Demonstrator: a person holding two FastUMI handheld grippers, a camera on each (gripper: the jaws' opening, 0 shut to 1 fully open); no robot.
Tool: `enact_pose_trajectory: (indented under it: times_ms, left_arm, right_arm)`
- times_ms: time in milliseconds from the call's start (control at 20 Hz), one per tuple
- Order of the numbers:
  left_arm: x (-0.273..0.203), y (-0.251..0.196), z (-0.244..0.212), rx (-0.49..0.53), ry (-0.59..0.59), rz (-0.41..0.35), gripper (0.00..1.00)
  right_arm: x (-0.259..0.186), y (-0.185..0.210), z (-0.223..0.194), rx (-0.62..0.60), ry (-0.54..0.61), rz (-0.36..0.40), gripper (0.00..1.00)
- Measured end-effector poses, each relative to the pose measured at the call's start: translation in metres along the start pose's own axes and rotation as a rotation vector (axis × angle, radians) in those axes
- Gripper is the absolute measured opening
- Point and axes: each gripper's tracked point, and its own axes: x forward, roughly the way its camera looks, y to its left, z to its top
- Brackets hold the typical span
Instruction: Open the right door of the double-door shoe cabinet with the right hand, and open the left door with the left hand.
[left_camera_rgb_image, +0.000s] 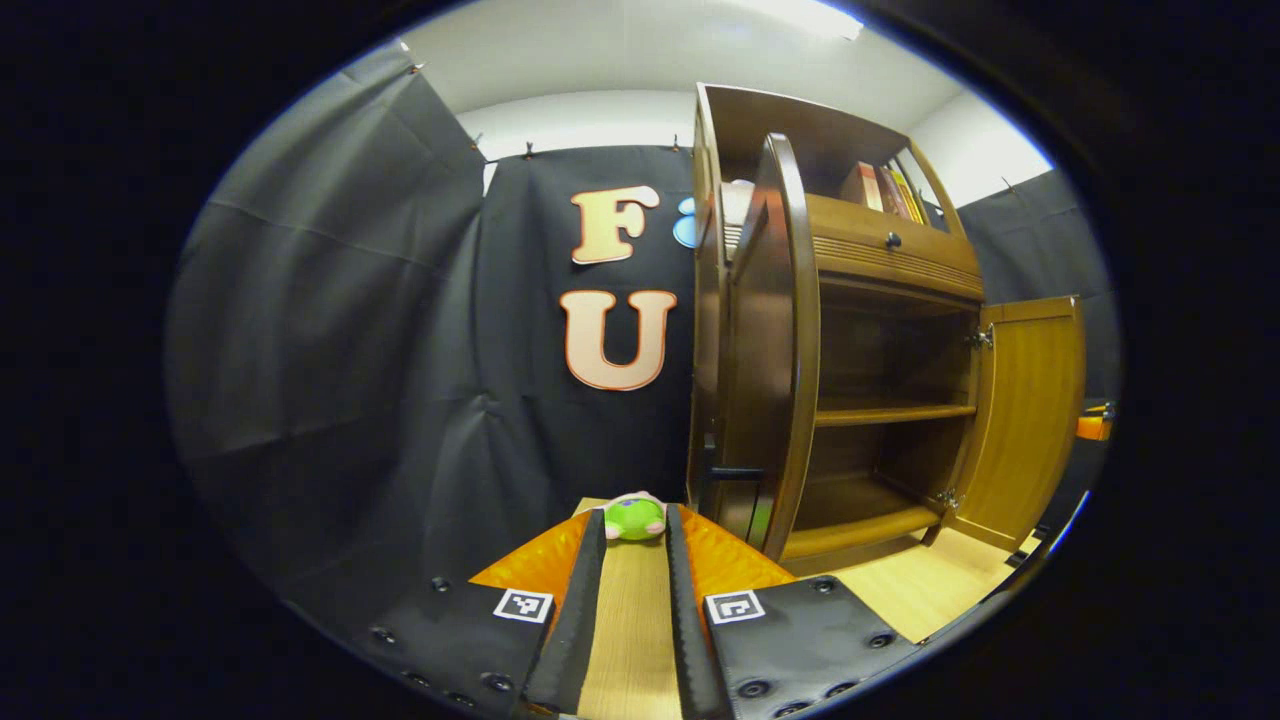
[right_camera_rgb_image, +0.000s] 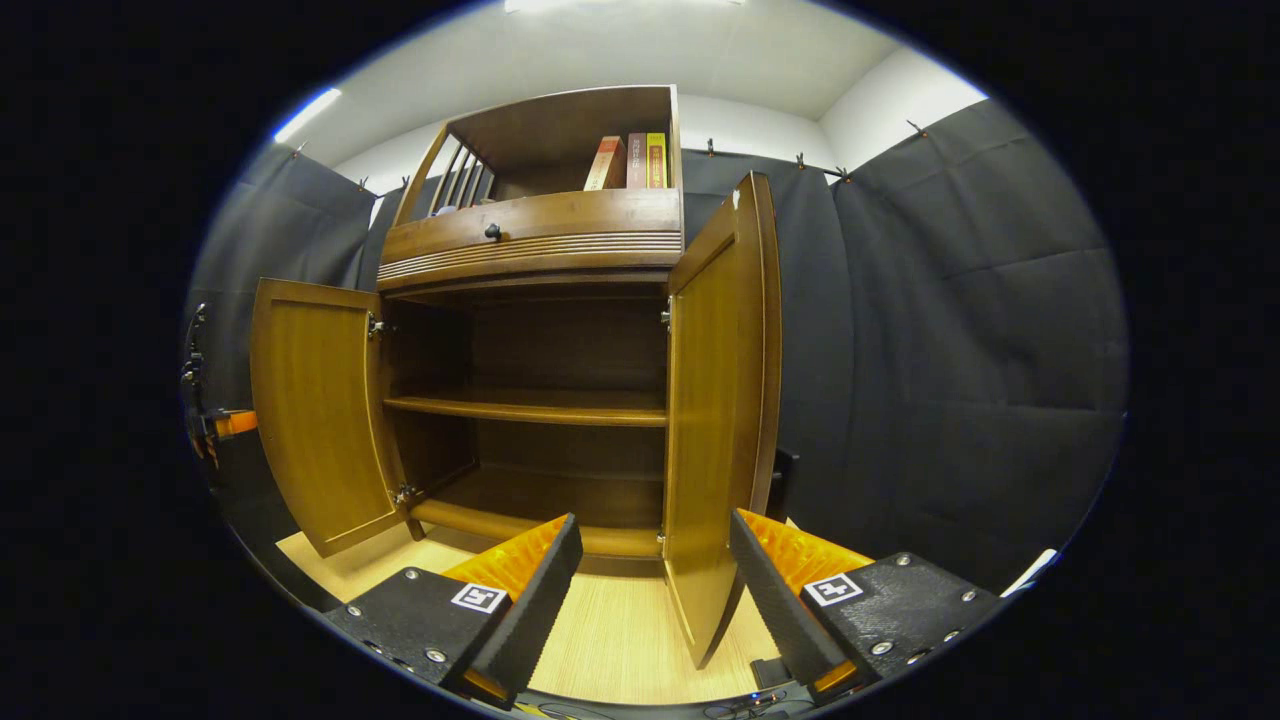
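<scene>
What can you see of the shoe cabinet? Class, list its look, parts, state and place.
The shoe cabinet looks like glossy brown wood and stands upright on a pale wood-grain floor against the black cloth. Both doors are swung open: the left door and the right door, whose lower edge lies between the open right claw's fingers, untouched. Inside, the shelves look bare. Above them is a drawer with a dark knob, then an open top shelf holding books.

Black cloth is hung along white walls beneath a lit ceiling strip, and a pale wood tabletop is seen below.
</scene>
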Motion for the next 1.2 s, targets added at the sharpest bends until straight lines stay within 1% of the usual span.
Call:
enact_pose_trajectory:
  times_ms: [50, 100, 150, 200, 250, 450, 500, 600, 700, 750, 800, 950, 1000, 1050, 1200]
  left_arm:
    - [-0.008, -0.004, 0.006, -0.002, -0.015, 0.010, 0.50]
    - [-0.016, -0.010, 0.015, 0.011, -0.038, 0.022, 0.34]
    - [-0.021, -0.018, 0.026, 0.029, -0.059, 0.029, 0.33]
    - [-0.023, -0.031, 0.034, 0.048, -0.074, 0.030, 0.50]
    - [-0.025, -0.044, 0.041, 0.069, -0.087, 0.028, 0.55]
    - [-0.028, -0.103, 0.056, 0.121, -0.122, -0.001, 0.76]
    - [-0.027, -0.117, 0.057, 0.117, -0.121, -0.017, 0.81]
    - [-0.021, -0.143, 0.051, 0.092, -0.102, -0.053, 0.88]
    - [-0.016, -0.166, 0.047, 0.076, -0.095, -0.076, 0.99]
    - [-0.012, -0.176, 0.046, 0.081, -0.096, -0.078, 0.99]
    - [-0.010, -0.182, 0.045, 0.083, -0.105, -0.075, 0.99]
    - [0.000, -0.209, 0.048, 0.034, -0.121, -0.096, 0.99]
    - [0.002, -0.212, 0.048, 0.018, -0.122, -0.089, 0.98]
    - [0.004, -0.214, 0.047, -0.001, -0.123, -0.082, 0.99]
    - [0.011, -0.218, 0.041, -0.036, -0.115, -0.061, 0.99]
  right_arm:
    - [0.000, 0.001, 0.000, -0.002, 0.001, 0.000, 1.00]
    - [0.002, 0.000, 0.001, -0.001, 0.001, 0.001, 1.00]
    - [0.004, 0.002, 0.001, 0.003, 0.002, 0.006, 1.00]
    - [0.005, 0.005, 0.001, 0.010, 0.004, 0.014, 1.00]
    - [0.005, 0.008, 0.001, 0.017, 0.003, 0.023, 0.93]
    - [0.008, 0.017, 0.001, 0.030, -0.002, 0.051, 0.93]
    - [0.008, 0.018, 0.002, 0.036, -0.004, 0.056, 0.93]
    - [0.005, 0.019, 0.003, 0.046, -0.012, 0.063, 0.93]
    - [0.003, 0.017, 0.005, 0.057, -0.019, 0.063, 0.93]
    - [0.001, 0.016, 0.005, 0.061, -0.024, 0.062, 0.93]
    - [0.000, 0.013, 0.007, 0.064, -0.028, 0.057, 1.00]
    - [-0.001, 0.004, 0.005, 0.068, -0.034, 0.042, 1.00]
    - [-0.003, 0.000, 0.004, 0.063, -0.035, 0.035, 1.00]
    - [-0.003, -0.003, 0.004, 0.059, -0.036, 0.029, 1.00]
    - [-0.007, -0.009, 0.004, 0.057, -0.038, 0.024, 1.00]
